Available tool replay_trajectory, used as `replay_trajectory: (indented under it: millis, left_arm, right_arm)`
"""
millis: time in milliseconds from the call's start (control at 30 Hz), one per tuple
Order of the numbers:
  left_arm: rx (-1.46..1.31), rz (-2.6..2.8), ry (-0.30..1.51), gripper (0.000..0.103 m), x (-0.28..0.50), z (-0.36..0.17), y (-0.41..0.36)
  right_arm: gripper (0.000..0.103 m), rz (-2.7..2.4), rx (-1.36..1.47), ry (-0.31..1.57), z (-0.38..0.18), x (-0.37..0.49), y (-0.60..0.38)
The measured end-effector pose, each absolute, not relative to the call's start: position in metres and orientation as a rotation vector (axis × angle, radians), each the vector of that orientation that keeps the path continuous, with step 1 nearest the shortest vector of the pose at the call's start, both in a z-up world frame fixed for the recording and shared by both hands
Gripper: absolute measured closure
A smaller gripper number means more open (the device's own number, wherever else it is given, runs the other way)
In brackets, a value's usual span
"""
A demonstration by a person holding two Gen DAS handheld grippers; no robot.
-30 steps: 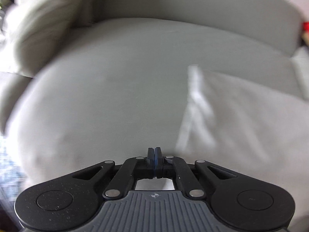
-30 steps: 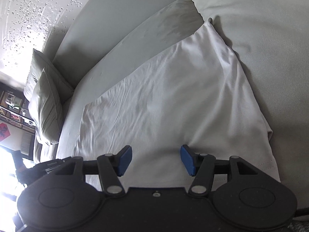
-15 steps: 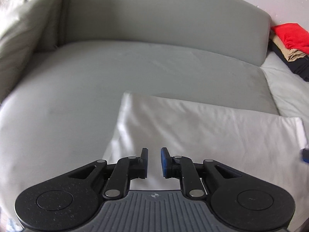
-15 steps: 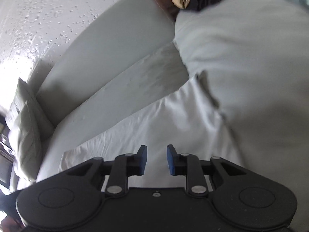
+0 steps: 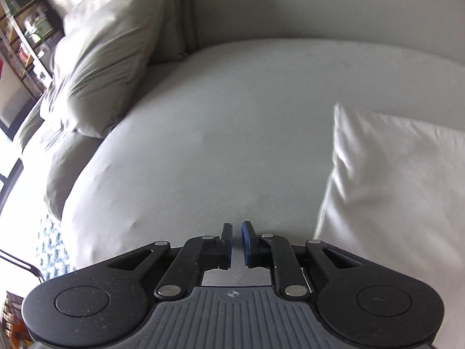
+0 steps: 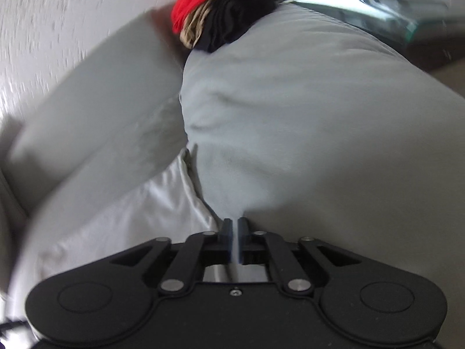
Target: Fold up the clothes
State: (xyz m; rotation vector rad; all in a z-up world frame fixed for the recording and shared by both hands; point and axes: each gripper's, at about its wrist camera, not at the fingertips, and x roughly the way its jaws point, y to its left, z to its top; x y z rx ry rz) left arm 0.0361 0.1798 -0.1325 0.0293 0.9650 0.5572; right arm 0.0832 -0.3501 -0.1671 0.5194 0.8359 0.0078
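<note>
The white garment (image 5: 401, 192) is seen spread flat on the grey sofa seat (image 5: 232, 122), lying to the right of the left gripper (image 5: 237, 244) and to the left of the right gripper (image 6: 234, 240), so it sits between the two. Its left edge runs away from the left wrist camera, and no cloth is found under that gripper. In the right wrist view the white garment (image 6: 122, 212) reaches up to the fingers, so the right gripper is judged the nearer. The left gripper is narrowly parted and nothing is held. The right is parted by a sliver only; whether cloth is pinched cannot be told. A pile of folded clothes (image 6: 221, 11) is seen on the far cushion.
</note>
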Motion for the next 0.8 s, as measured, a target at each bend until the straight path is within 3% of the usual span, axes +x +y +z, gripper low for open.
replay_trajectory:
  millis: [67, 233, 367, 400, 433, 467, 600, 733, 800]
  left_arm:
    - [-0.057, 0.497, 0.903, 0.089, 0.026, -0.121, 0.182]
    - [-0.197, 0.208, 0.848, 0.088, 0.032, -0.110, 0.156]
    - [-0.097, 0.082, 0.958, 0.087, 0.047, -0.131, 0.111]
    - [-0.032, 0.089, 0.973, 0.083, 0.045, -0.136, 0.101]
    - [0.033, 0.097, 0.986, 0.080, 0.044, -0.141, 0.091]
    - [0.112, 0.116, 0.979, 0.079, 0.038, -0.140, 0.081]
    - [0.169, 0.222, 0.979, 0.078, 0.009, -0.138, 0.086]
    - [0.166, 0.253, 0.887, 0.079, -0.015, -0.129, 0.090]
    - [0.151, 0.254, 0.833, 0.080, -0.026, -0.123, 0.091]
  right_arm:
    - [0.081, 0.039, 0.596, 0.812, -0.163, 0.074, -0.356]
    - [0.081, 0.292, 0.574, 0.829, -0.162, 0.078, -0.317]
    - [0.081, 0.422, 0.524, 0.956, -0.176, 0.085, -0.281]
    - [0.085, 0.444, 0.511, 0.992, -0.180, 0.086, -0.273]
    - [0.097, 0.394, 0.471, 1.005, -0.183, 0.083, -0.272]
    - [0.103, 0.331, 0.450, 1.015, -0.183, 0.080, -0.277]
    - [0.103, 0.028, 0.293, 1.022, -0.179, 0.060, -0.313]
    - [0.103, 0.037, 0.369, 1.009, -0.173, 0.041, -0.335]
    - [0.096, 0.049, 0.407, 0.974, -0.167, 0.028, -0.337]
